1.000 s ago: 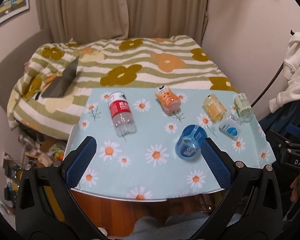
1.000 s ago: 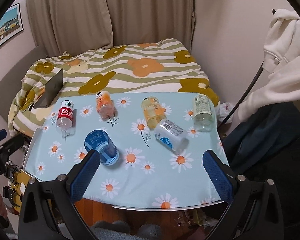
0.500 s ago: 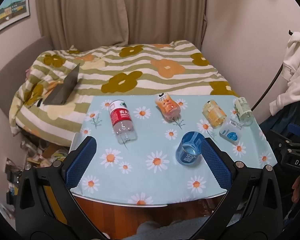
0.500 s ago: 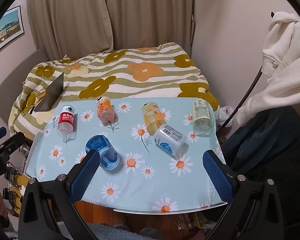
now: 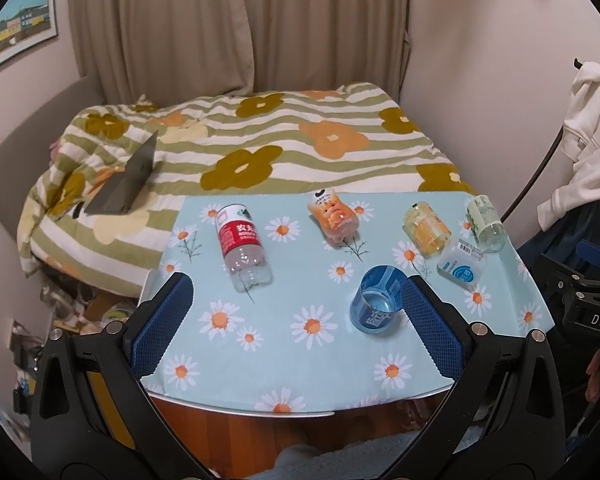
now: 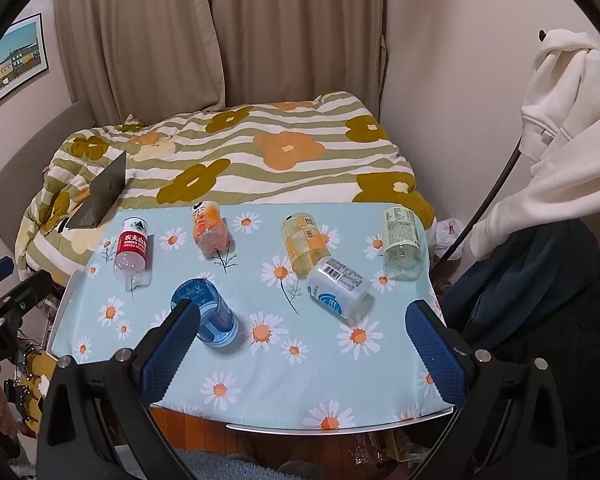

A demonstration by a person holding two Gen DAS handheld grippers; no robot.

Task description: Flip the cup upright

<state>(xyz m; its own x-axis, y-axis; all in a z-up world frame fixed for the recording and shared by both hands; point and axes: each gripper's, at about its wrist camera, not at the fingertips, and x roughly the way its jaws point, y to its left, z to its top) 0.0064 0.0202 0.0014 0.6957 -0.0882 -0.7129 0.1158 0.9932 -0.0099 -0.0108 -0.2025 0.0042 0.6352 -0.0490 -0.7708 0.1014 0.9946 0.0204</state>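
Note:
A translucent blue cup [image 5: 376, 304] [image 6: 206, 312] lies on its side on the daisy-print tablecloth [image 5: 300, 360], near the table's front. My left gripper [image 5: 296, 312] hovers open over the front edge, and its right fingertip overlaps the cup in view without gripping it. My right gripper [image 6: 302, 340] is open too, held above the front edge, with the cup just behind its left fingertip. Nothing sits between either pair of fingers.
Several bottles lie on their sides farther back: red-labelled [image 5: 242, 244], orange [image 5: 334, 218], yellow [image 5: 426, 230], white with a blue logo [image 6: 338, 292], pale green [image 6: 402, 242]. A bed with a laptop [image 5: 128, 184] stands behind. A white hoodie [image 6: 560, 120] hangs right.
Both views have drawn back and tilted up a little, so the table sits lower in frame. Nothing on the table has moved, and both grippers stay open.

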